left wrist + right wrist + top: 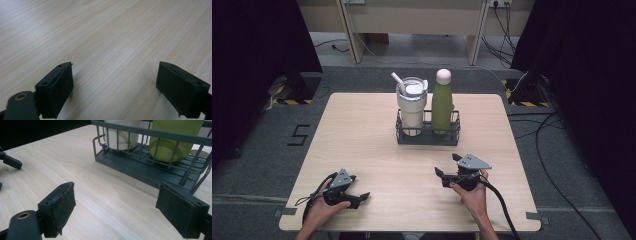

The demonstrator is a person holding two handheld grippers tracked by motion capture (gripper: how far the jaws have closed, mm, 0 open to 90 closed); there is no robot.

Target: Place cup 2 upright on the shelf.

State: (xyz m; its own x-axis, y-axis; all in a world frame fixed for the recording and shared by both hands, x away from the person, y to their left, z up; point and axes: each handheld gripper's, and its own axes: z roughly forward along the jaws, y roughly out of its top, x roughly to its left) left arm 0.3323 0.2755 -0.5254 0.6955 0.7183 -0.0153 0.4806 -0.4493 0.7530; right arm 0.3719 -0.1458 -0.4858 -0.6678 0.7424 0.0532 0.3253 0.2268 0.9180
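At the near edge of the wooden table (pixel 362 130), the left gripper (pixel 357 190) and right gripper (pixel 447 167) are held low in a hand each, well apart. Both sets of jaws are spread wide and nothing is pinched. Farther back, a grey wire basket (pixel 428 136) is seen at centre; a white tumbler (pixel 412 105) with straw and a green bottle (pixel 442 102) are held upright inside, side by side.

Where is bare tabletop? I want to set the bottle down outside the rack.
Free: the table left of the wire rack, right of it, and the strip between rack and both tongs. Crowded: the rack, holding tumbler and green bottle.
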